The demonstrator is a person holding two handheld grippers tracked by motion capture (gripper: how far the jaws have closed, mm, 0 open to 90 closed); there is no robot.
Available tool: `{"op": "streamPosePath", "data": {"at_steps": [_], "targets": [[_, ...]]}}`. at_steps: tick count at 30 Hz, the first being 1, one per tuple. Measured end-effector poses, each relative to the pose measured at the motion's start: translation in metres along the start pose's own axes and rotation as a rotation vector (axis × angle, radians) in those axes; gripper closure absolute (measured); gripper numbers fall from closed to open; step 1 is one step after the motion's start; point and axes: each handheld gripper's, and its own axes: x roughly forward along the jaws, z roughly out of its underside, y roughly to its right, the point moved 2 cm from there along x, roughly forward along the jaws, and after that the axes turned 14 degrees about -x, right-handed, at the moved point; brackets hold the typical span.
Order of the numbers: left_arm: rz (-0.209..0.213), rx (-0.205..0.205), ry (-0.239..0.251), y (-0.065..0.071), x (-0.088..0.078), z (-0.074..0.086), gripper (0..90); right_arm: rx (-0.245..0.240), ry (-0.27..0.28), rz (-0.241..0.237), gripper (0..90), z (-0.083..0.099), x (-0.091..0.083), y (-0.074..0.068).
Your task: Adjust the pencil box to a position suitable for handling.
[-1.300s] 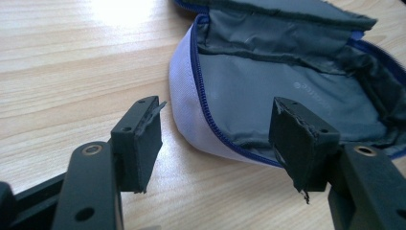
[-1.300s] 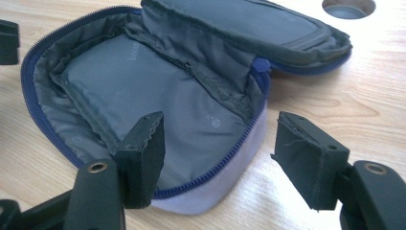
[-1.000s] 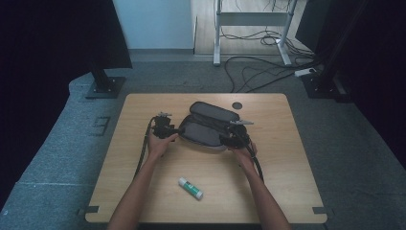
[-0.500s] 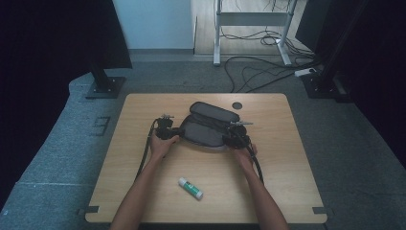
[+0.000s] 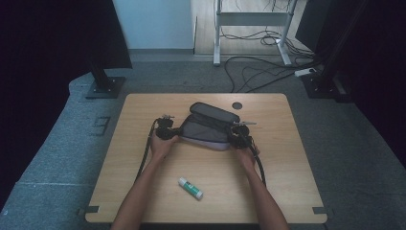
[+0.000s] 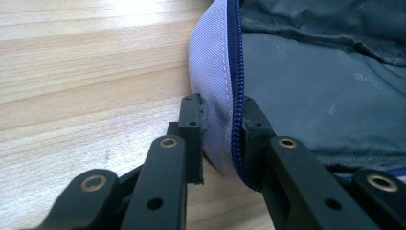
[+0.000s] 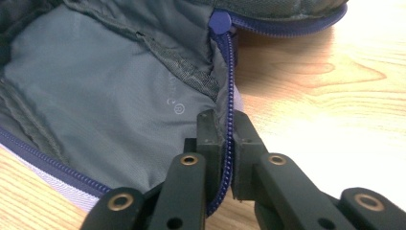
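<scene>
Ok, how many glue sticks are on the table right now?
1. A single glue stick lies on the table near the front edge, between the person's forearms, apart from the open pencil case. Another could be hidden inside the case.

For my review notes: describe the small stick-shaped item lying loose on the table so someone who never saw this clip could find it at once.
Start at the wooden table in the high view and find the open grey pouch at its middle. Come toward the near edge, between the person's forearms: the glue stick lies there alone, on its side and at a slant. It is white with a green end, and nothing touches it.
</scene>
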Motion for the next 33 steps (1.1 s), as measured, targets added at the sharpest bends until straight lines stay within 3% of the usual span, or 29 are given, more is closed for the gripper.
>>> {"op": "streamPosePath", "data": {"at_steps": [6, 20, 33], "targets": [[0.01, 0.007, 0.001, 0.001, -0.003, 0.0, 77.4, -0.005, 0.028, -0.01, 85.1, -0.001, -0.007, 0.001], [0.038, 0.068, 0.098, 0.023, -0.049, -0.008, 77.3, -0.051, 0.14, 0.009, 85.3, -0.015, -0.049, -0.007], [0.061, 0.108, 0.131, 0.036, -0.07, -0.008, 76.9, -0.07, 0.197, 0.008, 85.4, -0.019, -0.073, -0.01]]}}
